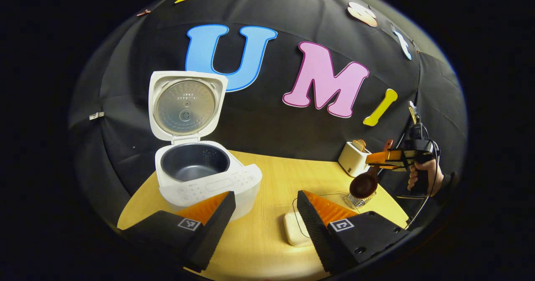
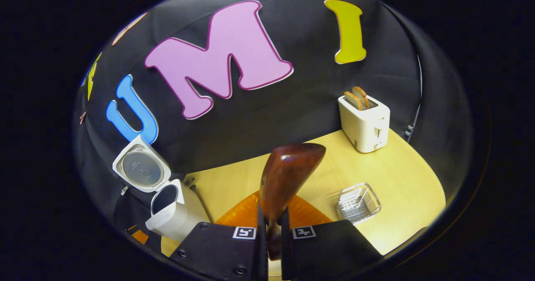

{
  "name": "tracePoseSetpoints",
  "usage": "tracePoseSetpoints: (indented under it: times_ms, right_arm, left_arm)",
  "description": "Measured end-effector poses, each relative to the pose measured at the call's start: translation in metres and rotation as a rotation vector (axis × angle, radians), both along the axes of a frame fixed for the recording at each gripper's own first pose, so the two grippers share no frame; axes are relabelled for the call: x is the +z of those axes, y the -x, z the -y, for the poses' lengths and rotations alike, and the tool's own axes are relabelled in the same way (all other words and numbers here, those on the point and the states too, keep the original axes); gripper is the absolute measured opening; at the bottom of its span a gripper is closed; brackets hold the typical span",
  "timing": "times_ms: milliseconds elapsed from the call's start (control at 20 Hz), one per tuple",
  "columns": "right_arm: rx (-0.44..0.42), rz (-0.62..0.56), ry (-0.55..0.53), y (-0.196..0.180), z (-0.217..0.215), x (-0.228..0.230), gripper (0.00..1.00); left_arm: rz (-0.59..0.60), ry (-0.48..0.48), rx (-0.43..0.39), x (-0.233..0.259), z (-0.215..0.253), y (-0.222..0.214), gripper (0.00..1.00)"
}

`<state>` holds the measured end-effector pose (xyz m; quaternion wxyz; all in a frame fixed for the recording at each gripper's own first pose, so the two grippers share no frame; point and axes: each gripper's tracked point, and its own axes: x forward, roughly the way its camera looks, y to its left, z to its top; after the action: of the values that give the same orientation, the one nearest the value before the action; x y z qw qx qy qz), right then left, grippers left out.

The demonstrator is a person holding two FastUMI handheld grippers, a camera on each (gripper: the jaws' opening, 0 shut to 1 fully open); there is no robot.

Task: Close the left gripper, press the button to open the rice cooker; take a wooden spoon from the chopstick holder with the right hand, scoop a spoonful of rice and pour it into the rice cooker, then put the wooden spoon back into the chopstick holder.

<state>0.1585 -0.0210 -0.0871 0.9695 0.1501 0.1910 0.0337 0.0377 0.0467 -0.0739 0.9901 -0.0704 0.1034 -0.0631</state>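
Note:
The white rice cooker (image 1: 209,185) stands open on the wooden table, lid (image 1: 184,105) upright and its dark inner pot (image 1: 194,162) bare. My left gripper (image 1: 265,214) hangs open just in front of it, nothing between its fingers. A cream box (image 1: 294,228) lies low between those fingers, partly hidden by the right-hand one. At the far right a hand (image 1: 424,176) holds my right gripper (image 1: 393,157), shut on the wooden spoon (image 1: 364,182) just above the clear chopstick holder (image 1: 360,200). In the right gripper view the spoon (image 2: 288,176) sticks up from my right gripper (image 2: 272,231), with the holder (image 2: 357,203) to its right and the cooker (image 2: 171,205) far left.
A white toaster (image 1: 353,157) with bread slices stands at the back right by the cloth wall, also seen as the toaster (image 2: 364,122) in the right gripper view. Bare table (image 1: 271,176) lies between the cooker and the holder. The table edge (image 2: 418,226) runs close behind the holder.

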Motion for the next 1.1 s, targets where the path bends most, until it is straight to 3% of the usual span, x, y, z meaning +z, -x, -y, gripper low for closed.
tracePoseSetpoints:
  times_ms: [150, 500, 700, 850, 1100]
  right_arm:
    - [0.012, -0.004, 0.010, 0.006, -0.022, -0.029, 0.16]
    - [-0.063, 0.030, 0.179, 0.011, -0.018, -0.081, 0.16]
    - [-0.052, 0.032, 0.281, 0.013, -0.024, -0.100, 0.16]
    - [-0.052, 0.015, 0.257, 0.019, -0.037, -0.105, 0.17]
    - [-0.051, -0.064, 0.112, 0.037, -0.067, -0.123, 0.17]
  left_arm:
    - [-0.024, -0.021, -0.020, -0.011, -0.012, -0.001, 0.96]
    - [-0.056, -0.027, -0.077, -0.027, -0.018, -0.004, 0.96]
    - [-0.063, -0.015, -0.092, -0.030, -0.020, -0.007, 0.96]
    - [-0.060, 0.001, -0.089, -0.031, -0.023, -0.009, 0.96]
    - [-0.064, 0.030, -0.067, -0.032, -0.029, -0.011, 0.96]
